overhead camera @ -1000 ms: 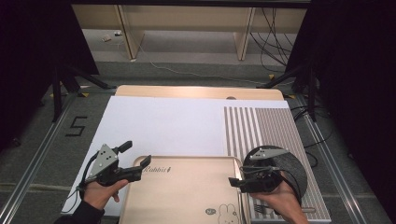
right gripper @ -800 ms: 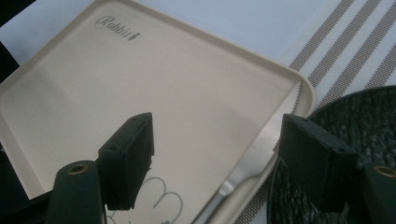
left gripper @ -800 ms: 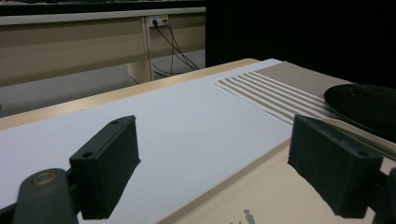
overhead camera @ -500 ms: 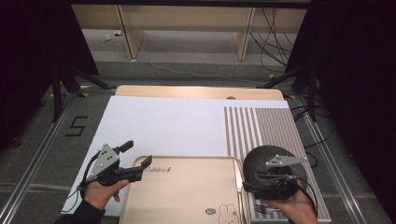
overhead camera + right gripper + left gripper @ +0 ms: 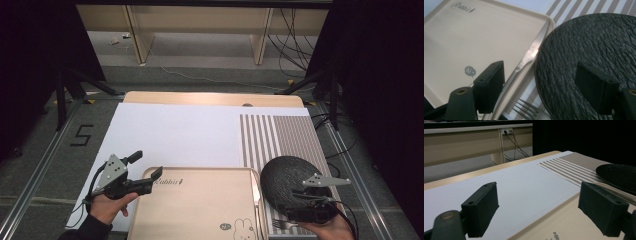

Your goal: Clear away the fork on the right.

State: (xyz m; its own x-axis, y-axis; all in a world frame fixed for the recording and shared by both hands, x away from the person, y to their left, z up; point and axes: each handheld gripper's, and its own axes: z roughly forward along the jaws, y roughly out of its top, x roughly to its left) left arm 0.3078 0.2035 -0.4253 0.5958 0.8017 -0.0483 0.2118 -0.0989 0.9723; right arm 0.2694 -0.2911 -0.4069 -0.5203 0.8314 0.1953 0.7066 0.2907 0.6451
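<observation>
On my left, the left gripper (image 5: 145, 169) hovers at the near left corner of the beige tray (image 5: 200, 210), its jaws spread wide with nothing between them, one over the white sheet (image 5: 175, 135) and one over the tray. A knife (image 5: 530, 53) lies along the tray's right rim, just beside the black plate (image 5: 285, 177) on the striped mat (image 5: 280, 135). A fork (image 5: 531, 108) sits at the plate's near edge. My right gripper (image 5: 546, 82) hangs over that edge of the plate, jaws wide apart, holding nothing.
</observation>
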